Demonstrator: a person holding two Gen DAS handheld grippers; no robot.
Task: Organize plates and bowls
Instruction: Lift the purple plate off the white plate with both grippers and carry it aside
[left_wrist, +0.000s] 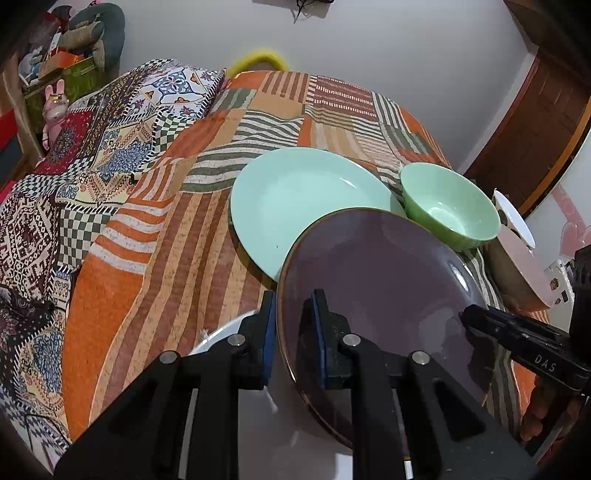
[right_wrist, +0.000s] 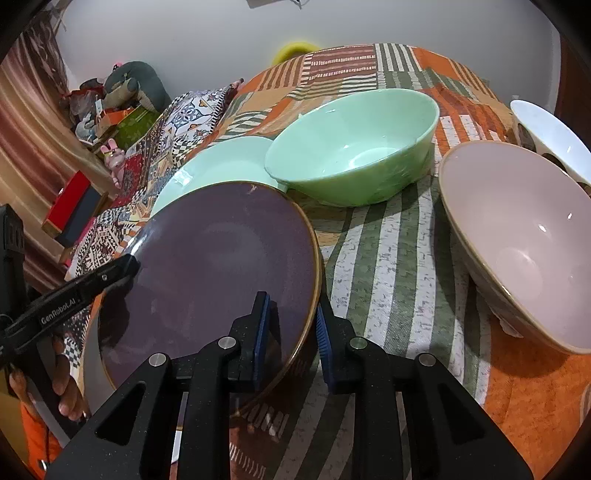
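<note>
You have both tongs clenched on the purple plate (left_wrist: 373, 280), one on each side of its rim. Your left gripper (left_wrist: 293, 332) pinches the rim at the lower centre of the left wrist view; your right gripper (right_wrist: 291, 328) pinches the opposite rim at the lower centre of the right wrist view. The plate is tilted and overlaps the mint plate (left_wrist: 295, 199) behind it. The green bowl (right_wrist: 354, 147) sits just beyond on the patterned cloth (right_wrist: 388, 251), with a pale pink bowl (right_wrist: 517, 236) at right and a white bowl (right_wrist: 550, 133) in the upper right.
</note>
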